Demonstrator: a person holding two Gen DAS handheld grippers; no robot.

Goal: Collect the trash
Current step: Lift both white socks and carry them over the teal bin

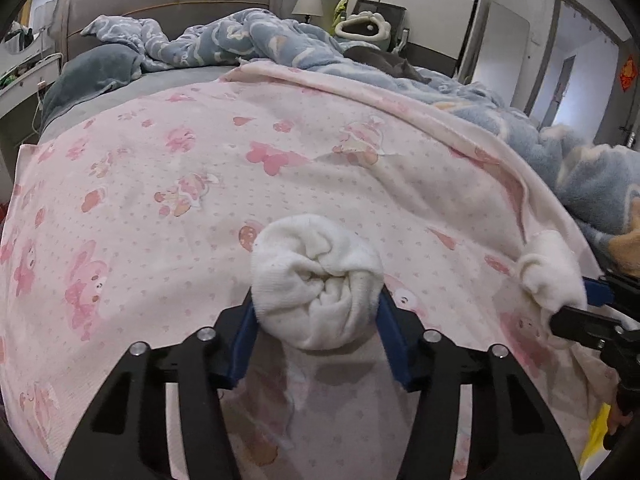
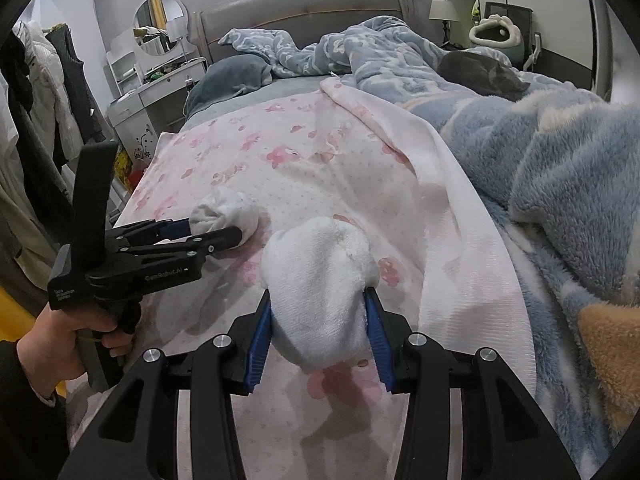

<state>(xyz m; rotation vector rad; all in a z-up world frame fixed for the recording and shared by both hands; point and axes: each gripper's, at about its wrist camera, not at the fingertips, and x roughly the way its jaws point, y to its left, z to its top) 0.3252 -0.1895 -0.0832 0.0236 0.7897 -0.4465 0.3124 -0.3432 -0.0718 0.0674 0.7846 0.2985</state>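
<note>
While each hand-held gripper [image 1: 316,308] [image 2: 318,312] clamps one, both white sock balls [image 1: 316,280] [image 2: 320,284] (soft, ribbed) look tightly rolled.

- A bed [image 2: 288,4] with a grey padded headboard carries everything
- A pink cartoon-print sheet [image 1: 168,184] is spread across the near part
- A crumpled blue fleece blanket [image 2: 560,152] lies along the right side and up by the headboard
- A grey pillow [image 2: 228,76] sits near the headboard
- A grey cat [image 2: 480,70] lies curled on the blanket
- Two white balled socks [image 2: 320,276] are over the pink sheet
</note>
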